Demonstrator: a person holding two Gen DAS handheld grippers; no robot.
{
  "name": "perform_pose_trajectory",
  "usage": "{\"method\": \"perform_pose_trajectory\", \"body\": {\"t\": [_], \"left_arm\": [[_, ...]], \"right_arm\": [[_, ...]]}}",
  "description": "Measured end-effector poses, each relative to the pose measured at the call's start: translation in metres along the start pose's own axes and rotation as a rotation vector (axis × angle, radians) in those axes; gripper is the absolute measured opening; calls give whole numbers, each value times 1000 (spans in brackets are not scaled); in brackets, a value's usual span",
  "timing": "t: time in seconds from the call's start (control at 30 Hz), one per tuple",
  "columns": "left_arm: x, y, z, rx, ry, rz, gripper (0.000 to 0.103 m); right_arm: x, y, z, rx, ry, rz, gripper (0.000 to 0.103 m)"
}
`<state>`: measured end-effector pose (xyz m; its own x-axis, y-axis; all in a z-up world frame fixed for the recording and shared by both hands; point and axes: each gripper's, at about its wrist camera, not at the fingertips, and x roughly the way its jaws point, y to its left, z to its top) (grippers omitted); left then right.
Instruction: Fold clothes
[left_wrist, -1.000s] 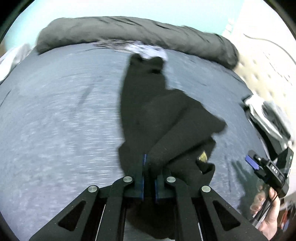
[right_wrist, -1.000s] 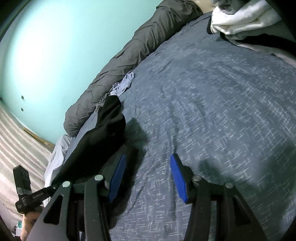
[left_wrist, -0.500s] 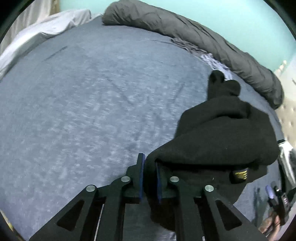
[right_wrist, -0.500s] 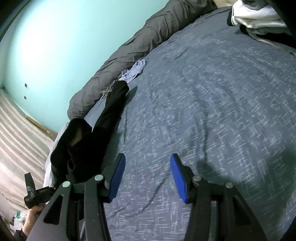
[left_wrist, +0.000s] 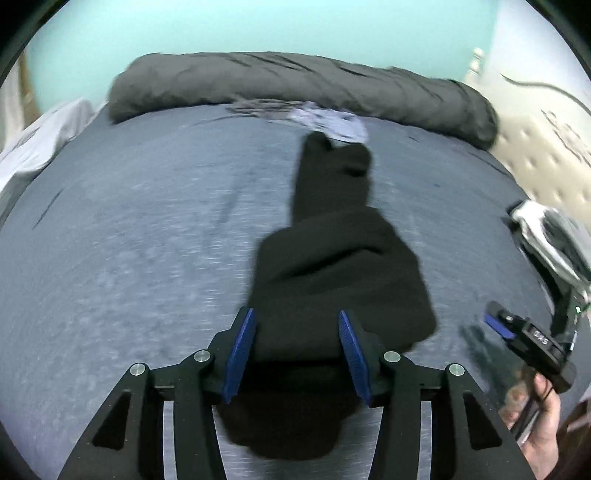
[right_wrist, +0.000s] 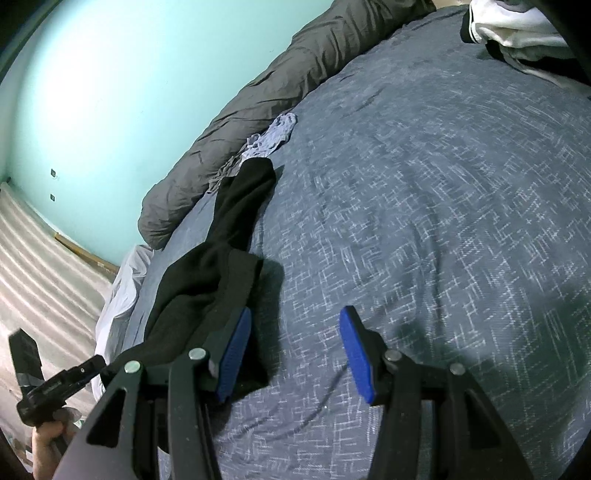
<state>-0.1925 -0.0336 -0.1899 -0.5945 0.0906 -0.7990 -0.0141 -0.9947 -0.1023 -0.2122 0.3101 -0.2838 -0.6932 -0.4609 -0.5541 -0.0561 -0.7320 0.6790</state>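
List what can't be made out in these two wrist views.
- Black garment, left wrist view: motion blur and its darkness hide folds; near end hidden behind the left gripper.
- White-and-black clothes, right wrist view: cut off by the frame edge.
- Right gripper: open; nothing between its fingers.

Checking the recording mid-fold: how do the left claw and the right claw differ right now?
The left claw has the black garment bunched between its spread fingers; the right claw has only the blue-grey bedspread between its fingers. The left claw points toward the grey rolled duvet; the right claw sits beside the garment, which lies to its left. Both are open, with blue pads.
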Motion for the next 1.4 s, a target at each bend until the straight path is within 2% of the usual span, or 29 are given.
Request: {"method": "perform_pose_trajectory", "body": {"t": [0.03, 0.1, 0.17, 0.3, 0.53, 0.77, 0.83, 0.9, 1.03, 1.07, 1.1, 1.4], "left_arm": [[6, -11, 1, 19, 16, -11, 58], [20, -37, -2, 81, 52, -10, 72], [34, -59, -7, 159, 84, 17, 77], [60, -96, -15, 321, 100, 115, 78], [85, -129, -17, 497, 80, 201, 78], [108, -121, -22, 516, 140, 189, 78], [111, -120, -23, 526, 139, 186, 70], [112, -116, -21, 526, 134, 186, 43], [104, -102, -10, 474, 119, 146, 24], [98, -96, -5, 454, 110, 136, 14], [90, -86, 0, 427, 91, 136, 10], [14, 5, 44, 183, -67, 143, 7]], "right_arm": [[-1, -2, 1, 6, -2, -1, 51], [-2, -4, 3, 14, -5, 0, 51], [-3, -6, 4, 19, -6, 3, 51], [-5, -9, 6, 29, -7, 8, 51], [-10, -18, 10, 50, -14, 7, 51], [-11, -22, 11, 62, -10, 9, 51], [-10, -22, 11, 62, -8, 8, 51], [-9, -22, 10, 62, -5, 7, 51], [-6, -22, 9, 61, 0, 5, 51], [-6, -22, 9, 60, 1, 4, 51], [-5, -22, 9, 59, 3, 4, 51], [0, -17, 6, 46, 15, 3, 51]]}}
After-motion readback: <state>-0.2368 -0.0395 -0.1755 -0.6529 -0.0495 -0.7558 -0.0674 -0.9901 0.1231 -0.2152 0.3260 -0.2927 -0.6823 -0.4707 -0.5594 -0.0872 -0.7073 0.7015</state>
